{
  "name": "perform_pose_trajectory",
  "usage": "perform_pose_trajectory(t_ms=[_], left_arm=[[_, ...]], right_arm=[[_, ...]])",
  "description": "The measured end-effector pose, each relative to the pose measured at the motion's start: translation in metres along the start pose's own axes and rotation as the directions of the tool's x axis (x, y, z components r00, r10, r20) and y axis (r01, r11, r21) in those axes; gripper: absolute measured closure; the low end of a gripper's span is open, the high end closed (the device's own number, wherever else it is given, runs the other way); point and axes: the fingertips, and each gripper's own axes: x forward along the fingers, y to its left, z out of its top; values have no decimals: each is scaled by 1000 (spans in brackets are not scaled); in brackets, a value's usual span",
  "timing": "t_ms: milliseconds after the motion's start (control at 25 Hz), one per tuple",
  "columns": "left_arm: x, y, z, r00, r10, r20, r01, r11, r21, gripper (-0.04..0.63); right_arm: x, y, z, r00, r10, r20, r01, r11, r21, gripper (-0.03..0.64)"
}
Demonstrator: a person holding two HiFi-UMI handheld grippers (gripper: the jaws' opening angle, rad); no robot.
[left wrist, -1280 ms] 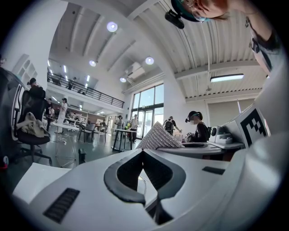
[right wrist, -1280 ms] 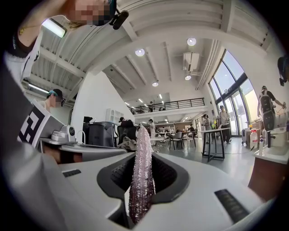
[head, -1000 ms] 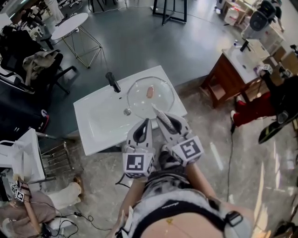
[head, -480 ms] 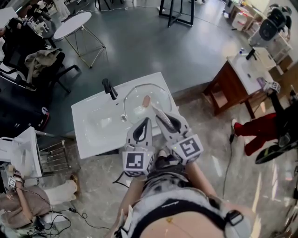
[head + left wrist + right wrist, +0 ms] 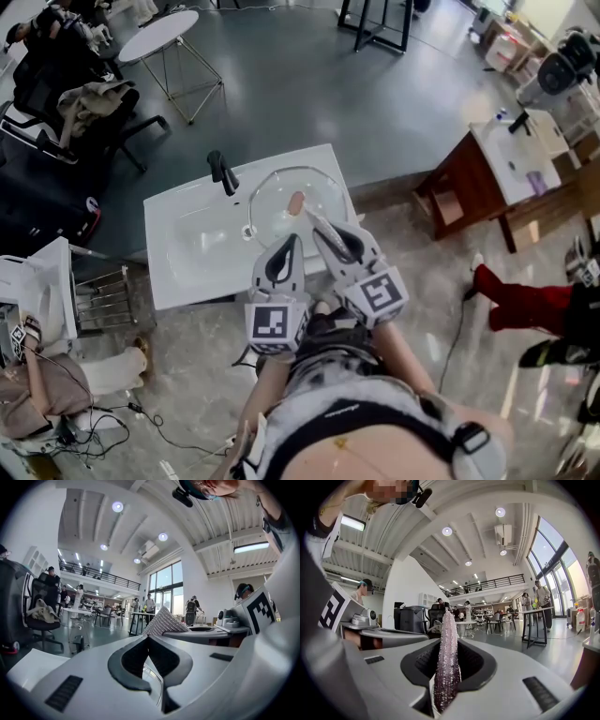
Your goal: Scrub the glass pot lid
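Near the glass pot lid (image 5: 321, 190), left hand-held gripper (image 5: 292, 242) was pressed together; right hand-held gripper (image 5: 320, 226) pinched a scouring cloth (image 5: 446, 667).

The person in red trousers (image 5: 527, 307) stepped rightward.

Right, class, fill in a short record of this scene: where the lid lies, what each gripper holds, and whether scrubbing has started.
lid: glass lid lies flat on the right part of the white sink
tap: black tap at the sink's back edge, left of the lid
left gripper: left gripper, jaws together, nothing between them
right gripper: right gripper, jaws shut on a sparkly scrub cloth
scrubbing: not started; both grippers point out level across the room, not down at the lid
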Motion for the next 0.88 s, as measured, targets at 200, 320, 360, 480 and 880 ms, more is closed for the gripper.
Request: perform_pose_trajectory(t_ms=[200,320,360,480,880], left_arm=[[6,9,-4,1000,-12,-17,11,1000,-10,597],[20,13,-2,999,-46,-15,46,999,-5,597],[25,15,0,998,-58,-14,58,998,-6,597],[39,22,8,996,-90,-10,90,996,-1,597],[73,70,8,984,-175,-32,175,985,-13,597]], right_arm=[[7,-8,-5,999,-32,-5,32,999,15,532],[12,-18,-5,997,-71,-13,71,997,21,532],[14,-21,-4,996,-83,-15,84,996,19,532],[24,-28,-1,993,-120,-18,120,993,16,532],[70,-42,-3,972,-231,-52,232,973,18,532]])
